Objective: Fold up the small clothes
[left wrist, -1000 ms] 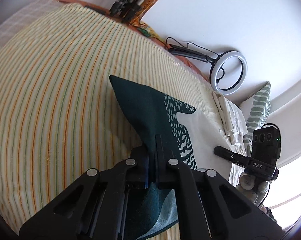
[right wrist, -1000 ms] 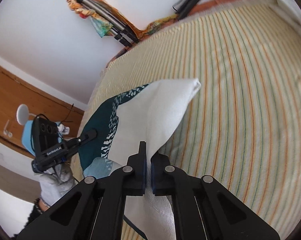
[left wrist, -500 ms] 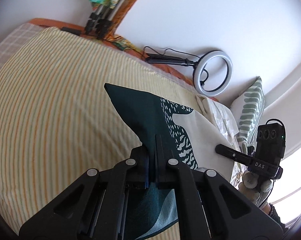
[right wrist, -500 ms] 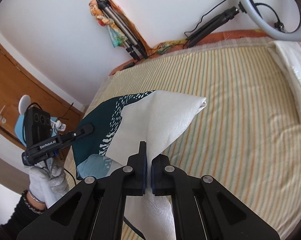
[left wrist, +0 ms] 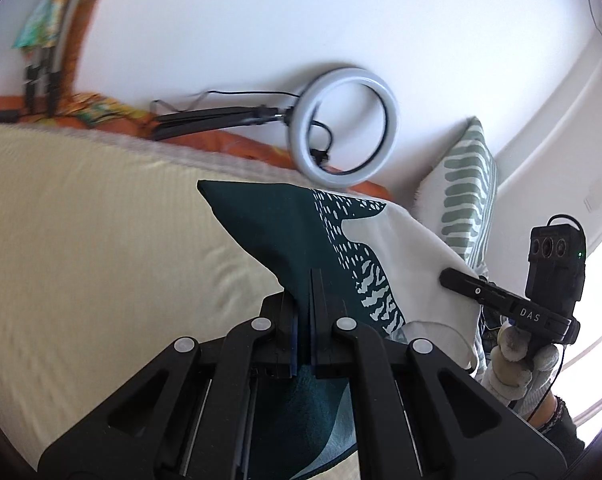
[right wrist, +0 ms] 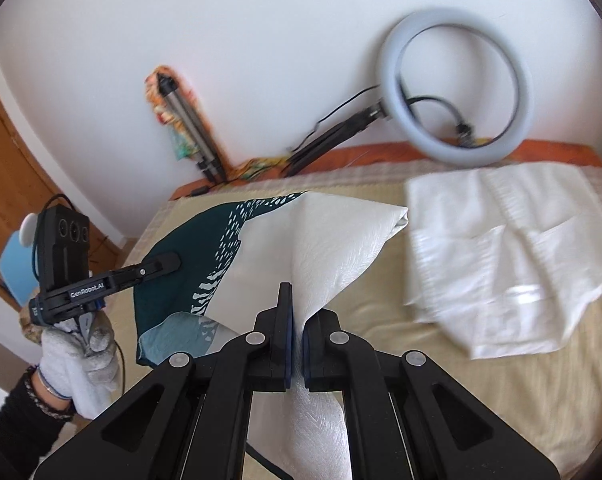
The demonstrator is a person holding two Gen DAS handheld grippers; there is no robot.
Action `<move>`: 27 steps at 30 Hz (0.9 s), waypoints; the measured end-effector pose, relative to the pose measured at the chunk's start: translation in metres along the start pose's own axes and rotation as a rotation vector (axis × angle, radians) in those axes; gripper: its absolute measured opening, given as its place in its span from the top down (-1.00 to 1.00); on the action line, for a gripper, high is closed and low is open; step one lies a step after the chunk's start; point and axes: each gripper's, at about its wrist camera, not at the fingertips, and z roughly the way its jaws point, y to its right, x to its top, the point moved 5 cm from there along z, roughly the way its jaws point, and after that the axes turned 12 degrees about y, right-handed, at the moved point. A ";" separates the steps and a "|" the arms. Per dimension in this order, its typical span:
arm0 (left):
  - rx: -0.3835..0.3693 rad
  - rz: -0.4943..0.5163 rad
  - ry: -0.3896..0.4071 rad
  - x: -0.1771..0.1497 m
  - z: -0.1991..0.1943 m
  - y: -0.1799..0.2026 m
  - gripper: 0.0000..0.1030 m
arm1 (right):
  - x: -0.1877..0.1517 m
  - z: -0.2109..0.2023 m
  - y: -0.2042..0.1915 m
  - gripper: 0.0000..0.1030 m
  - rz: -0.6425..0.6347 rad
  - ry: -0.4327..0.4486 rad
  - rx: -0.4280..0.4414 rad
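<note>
A small cloth, dark teal on one side (left wrist: 285,232) and white on the other (right wrist: 325,240), hangs stretched between my two grippers above the striped bed (left wrist: 81,240). My left gripper (left wrist: 305,280) is shut on its teal edge; it also shows in the right wrist view (right wrist: 157,264). My right gripper (right wrist: 295,304) is shut on its white edge; it also shows in the left wrist view (left wrist: 461,280). The cloth's far fold stands up as a ridge, its lower part hidden behind my fingers.
A crumpled white cloth (right wrist: 509,252) lies on the bed to the right. A ring light (right wrist: 457,88) and tripod (right wrist: 189,128) lean on the white wall behind. A green-patterned pillow (left wrist: 465,192) stands at the bed's right end. A wooden door (right wrist: 5,184) is at left.
Both grippers have tilted up with the cloth still held; the views now show more wall and the ring light, less of the bed. The white cloth came into the right view.
</note>
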 end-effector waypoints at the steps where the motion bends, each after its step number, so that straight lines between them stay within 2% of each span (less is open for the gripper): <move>1: -0.013 0.011 0.000 0.002 0.013 0.012 0.98 | 0.007 -0.006 0.010 0.96 -0.007 0.013 -0.019; 8: -0.070 0.065 0.018 0.013 0.088 0.082 0.98 | 0.047 -0.038 0.078 0.96 -0.060 0.082 -0.134; 14: -0.085 0.113 0.039 0.017 0.142 0.123 0.98 | 0.068 -0.036 0.127 0.96 -0.090 0.109 -0.208; 20: -0.049 0.111 0.045 0.007 0.188 0.122 0.98 | 0.078 -0.013 0.165 0.96 -0.083 0.133 -0.236; 27: 0.023 0.126 -0.038 -0.023 0.231 0.103 0.98 | 0.060 0.022 0.203 0.96 -0.070 0.080 -0.292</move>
